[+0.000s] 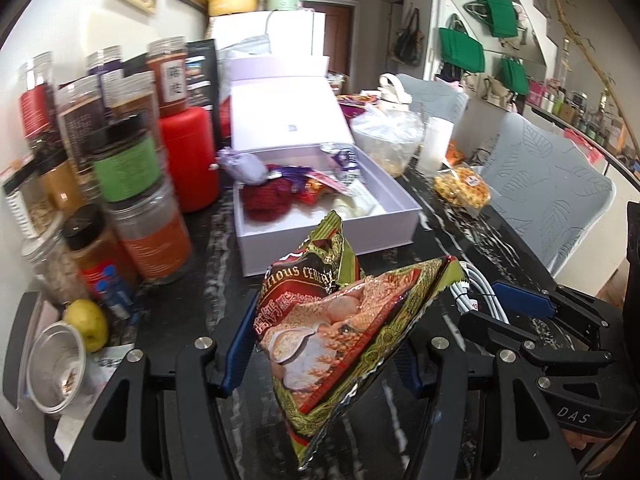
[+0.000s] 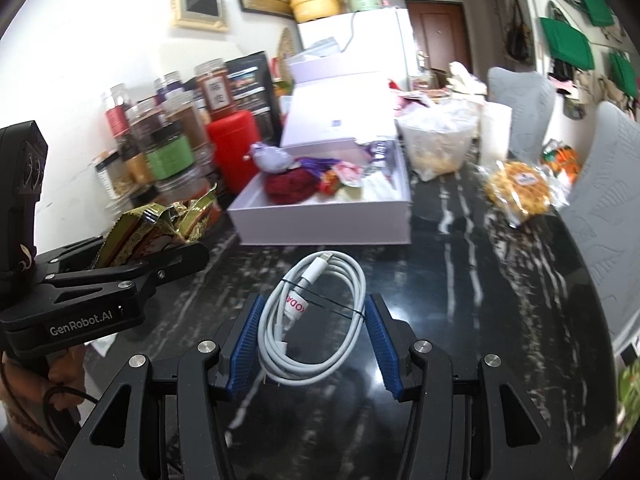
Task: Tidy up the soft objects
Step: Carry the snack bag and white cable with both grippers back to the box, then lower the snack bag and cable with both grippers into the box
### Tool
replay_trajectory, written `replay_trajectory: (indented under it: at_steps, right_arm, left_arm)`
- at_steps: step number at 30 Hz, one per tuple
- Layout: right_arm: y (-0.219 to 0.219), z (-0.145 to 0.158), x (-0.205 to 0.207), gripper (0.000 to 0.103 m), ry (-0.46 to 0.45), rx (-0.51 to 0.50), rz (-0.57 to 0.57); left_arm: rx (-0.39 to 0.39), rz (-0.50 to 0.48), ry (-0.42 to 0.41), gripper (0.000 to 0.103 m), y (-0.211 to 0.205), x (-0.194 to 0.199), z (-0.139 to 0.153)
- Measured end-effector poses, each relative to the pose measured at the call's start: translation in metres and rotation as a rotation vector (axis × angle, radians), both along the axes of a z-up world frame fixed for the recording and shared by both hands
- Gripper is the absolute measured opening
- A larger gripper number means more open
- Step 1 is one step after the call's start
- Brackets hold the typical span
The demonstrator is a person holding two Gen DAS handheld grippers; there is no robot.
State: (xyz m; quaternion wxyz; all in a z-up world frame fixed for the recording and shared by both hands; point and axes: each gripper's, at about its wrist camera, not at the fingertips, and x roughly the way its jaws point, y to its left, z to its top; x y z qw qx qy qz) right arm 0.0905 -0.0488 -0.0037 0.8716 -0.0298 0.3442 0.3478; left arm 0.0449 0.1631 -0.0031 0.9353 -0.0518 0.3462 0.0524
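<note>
My left gripper is shut on a green and red cereal snack bag and holds it above the dark table, in front of the open white box. The box holds a red knit item, a purple plush and snack packets. My right gripper is open, its blue pads either side of a coiled white cable lying on the table. The cable also shows in the left wrist view. The bag shows in the right wrist view, held by the left gripper.
Jars and a red bottle crowd the left side. A plastic bag of food, a white cup and wrapped waffles sit beyond and right of the box. Grey chairs line the right edge. A pear lies near left.
</note>
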Motion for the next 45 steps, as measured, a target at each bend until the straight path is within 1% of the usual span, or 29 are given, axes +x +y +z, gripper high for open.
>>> replay_trajectory:
  at_steps: [4,9,16,20,29,40,45]
  right_arm:
    - [0.017,0.003,-0.007,0.052,-0.004,0.011,0.044]
    - [0.031,0.007,-0.014,0.052,-0.010,0.012,0.070]
    - [0.042,0.013,-0.013,0.052,-0.020,0.007,0.084]
    - [0.045,0.023,-0.009,0.052,-0.046,0.013,0.088]
    - [0.051,0.055,0.012,0.052,-0.116,0.034,0.086]
    - [0.049,0.099,0.048,0.052,-0.211,0.057,0.069]
    - [0.051,0.112,0.067,0.052,-0.232,0.071,0.078]
  left_arm:
    - [-0.004,0.032,-0.009,0.059,0.014,-0.009,0.003]
    - [-0.008,0.046,-0.035,0.059,0.025,-0.016,0.008]
    - [-0.008,0.049,-0.065,0.059,0.034,-0.012,0.020]
    - [-0.008,0.043,-0.085,0.059,0.036,-0.007,0.029]
    - [0.022,0.017,-0.148,0.059,0.035,0.016,0.055]
    - [0.013,-0.026,-0.204,0.059,0.031,0.058,0.078]
    - [0.005,-0.035,-0.227,0.059,0.033,0.080,0.089]
